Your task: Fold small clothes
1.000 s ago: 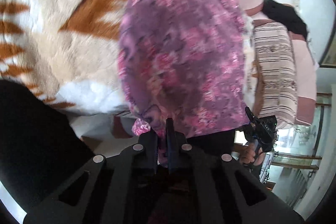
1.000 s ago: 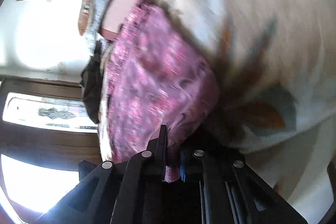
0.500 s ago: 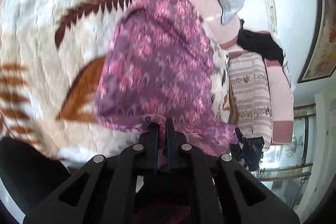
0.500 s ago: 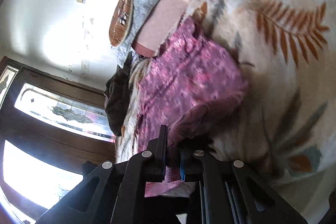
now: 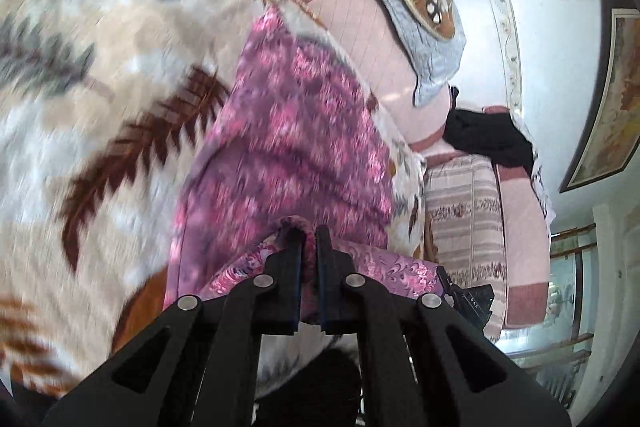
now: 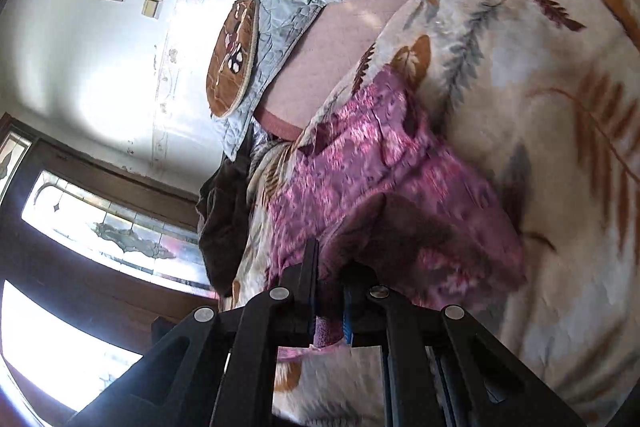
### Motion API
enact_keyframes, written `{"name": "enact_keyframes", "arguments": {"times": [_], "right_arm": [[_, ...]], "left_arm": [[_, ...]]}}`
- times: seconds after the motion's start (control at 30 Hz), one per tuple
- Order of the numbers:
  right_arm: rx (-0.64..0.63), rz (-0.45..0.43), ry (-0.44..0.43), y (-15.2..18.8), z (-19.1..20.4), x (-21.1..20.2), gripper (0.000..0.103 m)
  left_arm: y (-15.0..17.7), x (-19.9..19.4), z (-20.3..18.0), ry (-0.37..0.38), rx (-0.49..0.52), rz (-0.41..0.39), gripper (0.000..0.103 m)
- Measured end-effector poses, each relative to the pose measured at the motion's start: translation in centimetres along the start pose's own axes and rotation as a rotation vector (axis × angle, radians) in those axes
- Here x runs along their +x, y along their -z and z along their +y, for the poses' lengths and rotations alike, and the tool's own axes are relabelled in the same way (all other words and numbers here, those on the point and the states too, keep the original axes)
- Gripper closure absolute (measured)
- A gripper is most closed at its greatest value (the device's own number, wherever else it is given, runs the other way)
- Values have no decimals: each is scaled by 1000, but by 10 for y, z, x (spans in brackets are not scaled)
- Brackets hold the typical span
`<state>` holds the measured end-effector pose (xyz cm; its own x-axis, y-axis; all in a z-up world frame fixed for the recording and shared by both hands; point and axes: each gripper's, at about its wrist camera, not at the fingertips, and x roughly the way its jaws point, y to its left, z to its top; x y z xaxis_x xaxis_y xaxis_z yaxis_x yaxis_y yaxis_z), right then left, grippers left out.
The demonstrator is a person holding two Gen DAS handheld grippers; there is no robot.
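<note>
One pink-and-purple patterned garment (image 5: 288, 147) is seen spread across the middle of the left wrist view, laid on a cream leaf-print blanket (image 5: 100, 75) that fills the upper left and left of that frame. The garment's near edge is pinched in two places: a fold of it is gripped between the narrow jaws of the left gripper (image 5: 307, 239) at lower centre, and another bunch of the same cloth (image 6: 384, 195) is clamped in the nearly closed jaws of the right gripper (image 6: 326, 267) at lower centre of the right wrist view. The tip of the right gripper (image 5: 468, 301) is also glimpsed at the lower right of the left view, just beside the garment's corner. Open blanket (image 6: 540, 107) is shown to the right and upper right of the garment in the right view. The far side is bounded by a pink sheet (image 5: 360, 27) and a single grey quilted pillow (image 5: 416, 27) with a brown patch at upper centre. One black piece of clothing (image 5: 484, 135) is seen lying at the right of the left view, above a striped cover (image 5: 464, 227). No containers are in view. Much of both frames is blurred.
</note>
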<state>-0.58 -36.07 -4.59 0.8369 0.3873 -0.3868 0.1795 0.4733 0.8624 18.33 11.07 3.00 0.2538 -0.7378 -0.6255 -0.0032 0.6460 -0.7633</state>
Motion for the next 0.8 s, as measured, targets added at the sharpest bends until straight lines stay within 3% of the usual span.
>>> {"name": "enact_keyframes", "arguments": {"times": [0.23, 0.5, 0.6, 0.7, 0.73, 0.8], "right_arm": [[95, -42, -35, -50, -7, 63, 94], [145, -17, 34, -94, -25, 130, 94], [146, 9, 70, -107, -28, 148, 94], [130, 50, 115, -110, -32, 161, 92], [131, 59, 124, -109, -33, 163, 89], [147, 66, 132, -106, -39, 162, 89]], "left_arm": [[-62, 33, 7, 5, -57, -55, 99], [-140, 63, 27, -25, -117, -125, 99], [-158, 74, 29, -36, -98, -88, 99], [-154, 83, 20, -85, 30, -10, 97], [-150, 84, 17, -100, 79, 13, 94], [-136, 86, 16, -142, 165, 50, 69]]}}
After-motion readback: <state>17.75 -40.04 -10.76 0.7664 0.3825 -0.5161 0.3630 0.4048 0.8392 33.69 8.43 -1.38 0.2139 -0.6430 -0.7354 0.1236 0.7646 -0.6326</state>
